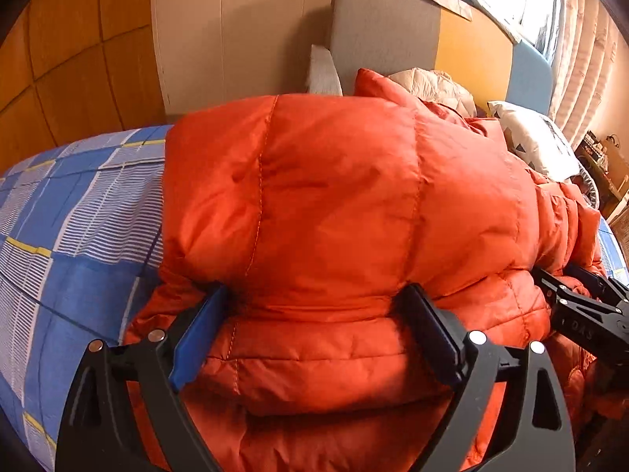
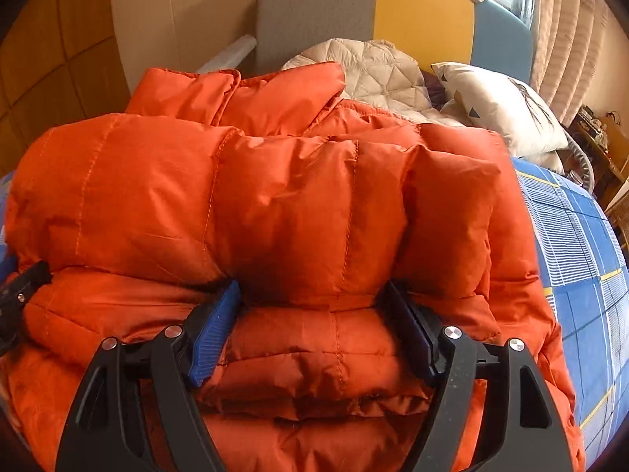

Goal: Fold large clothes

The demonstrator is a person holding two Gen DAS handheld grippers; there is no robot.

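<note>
Orange down jacket [image 1: 338, 204] lies on the bed, on a blue checked sheet [image 1: 78, 212], and it fills the middle of both views. One puffy quilted layer is doubled over a flatter layer of the same jacket, and the folded edge runs across each view just in front of the fingers.

In the left wrist view, the sheet shows at 9 o'clock and a wooden wall panel [image 1: 70, 51] at 10 o'clock. The left gripper [image 1: 318, 314] comes in from 6 o'clock. Its jaws stand wide apart, and a thick roll of the jacket sits between them, so both blue pads press into the fabric from the two sides; the left pad [image 1: 198, 342] touches it clearly. At 12 o'clock stands a grey headboard panel [image 1: 381, 35], with a yellow one beside it. A white pillow with triangles [image 1: 538, 141] lies at 2 o'clock. At 3 to 4 o'clock the black body of the right gripper [image 1: 582, 299] rests on the jacket edge.

In the right wrist view, a part of the left gripper shows at 9 o'clock. The right gripper [image 2: 314, 306] enters from 6 o'clock, also spread wide around a bulge of the jacket, pads against the fabric. A beige quilted blanket [image 2: 373, 67] lies at 12 o'clock behind the jacket collar, the pillow at 2 o'clock, the sheet at 3 to 4 o'clock.
</note>
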